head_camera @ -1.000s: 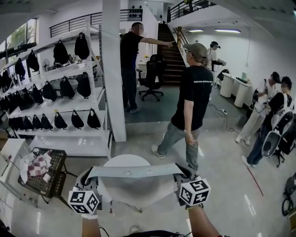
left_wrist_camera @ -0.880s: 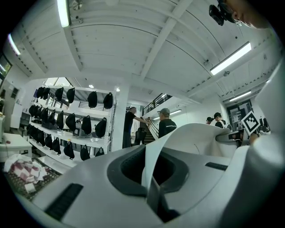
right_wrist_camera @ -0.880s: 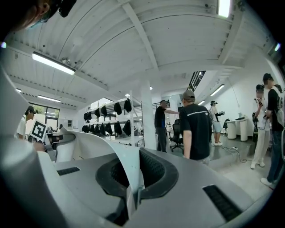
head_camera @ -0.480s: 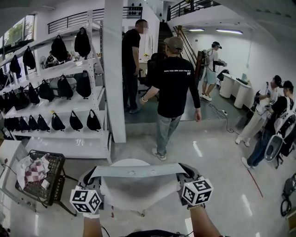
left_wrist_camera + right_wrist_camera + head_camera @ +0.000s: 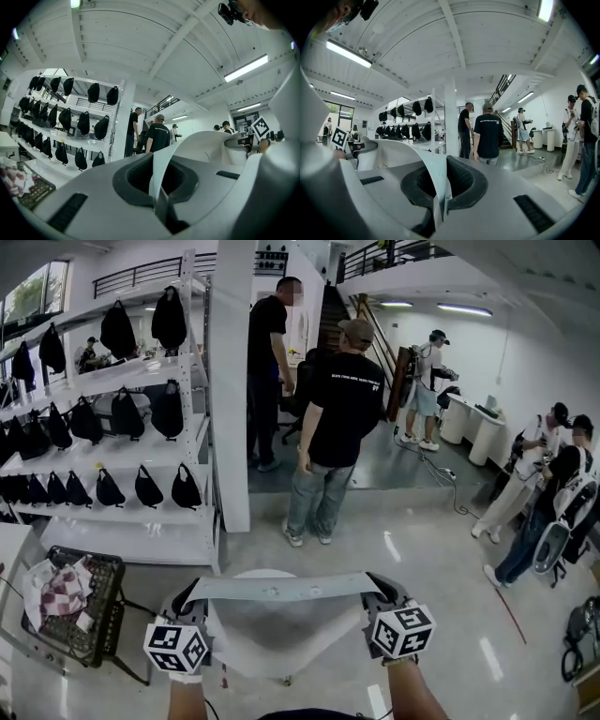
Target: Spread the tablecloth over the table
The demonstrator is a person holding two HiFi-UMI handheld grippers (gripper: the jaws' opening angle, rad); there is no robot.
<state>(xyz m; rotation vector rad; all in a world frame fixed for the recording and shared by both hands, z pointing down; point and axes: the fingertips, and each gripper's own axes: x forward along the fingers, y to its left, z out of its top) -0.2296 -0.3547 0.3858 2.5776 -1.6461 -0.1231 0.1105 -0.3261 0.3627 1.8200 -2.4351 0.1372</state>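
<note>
In the head view a pale grey tablecloth (image 5: 281, 589) is stretched as a taut band between my two grippers, and the rest of it sags below over a round white table (image 5: 263, 573). My left gripper (image 5: 190, 597) is shut on the cloth's left end and my right gripper (image 5: 379, 590) on its right end. Between the dark pads in the left gripper view (image 5: 158, 194) a fold of the tablecloth (image 5: 161, 159) is pinched. The right gripper view (image 5: 437, 201) likewise has the tablecloth (image 5: 433, 173) clamped in shut jaws. Most of the tabletop is hidden.
A black wire basket (image 5: 94, 615) with checked cloths stands at the left. A white shelf (image 5: 141, 456) of black bags and a white pillar (image 5: 230, 381) are ahead. A person in a black T-shirt (image 5: 336, 418) stands beyond the table; several people are at the right.
Both grippers have carried the stretched cloth farther out over the round table, so less of its far rim shows. The person in the black T-shirt has walked away toward the stairs.
</note>
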